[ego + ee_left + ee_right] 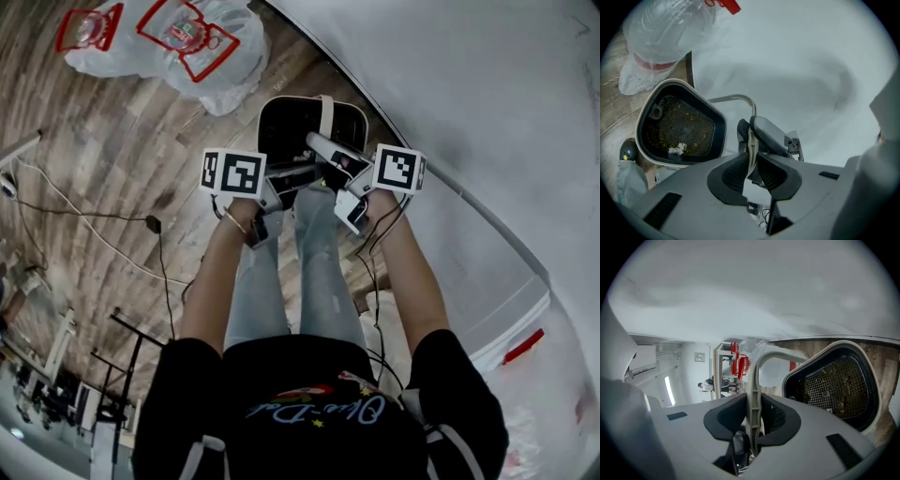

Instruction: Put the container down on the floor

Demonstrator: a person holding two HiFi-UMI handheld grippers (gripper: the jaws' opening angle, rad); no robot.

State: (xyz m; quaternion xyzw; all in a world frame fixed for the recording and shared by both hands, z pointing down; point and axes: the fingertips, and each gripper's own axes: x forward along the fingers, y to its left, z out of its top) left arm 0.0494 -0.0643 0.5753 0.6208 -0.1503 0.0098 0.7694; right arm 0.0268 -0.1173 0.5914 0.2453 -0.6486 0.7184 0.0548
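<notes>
In the head view, the container (292, 122) hangs ahead of the person's knees, over the wooden floor (112, 150) and beside a white wall (469, 84); it seems to be off the boards, though the angle is poor. The left gripper (298, 174) and right gripper (323, 148) meet at it. In the left gripper view, the jaws are clamped on its thin pale handle (751, 147), with the mesh-bottomed bowl to the left. In the right gripper view, the jaws are clenched on the same handle, with the bowl to the right.
</notes>
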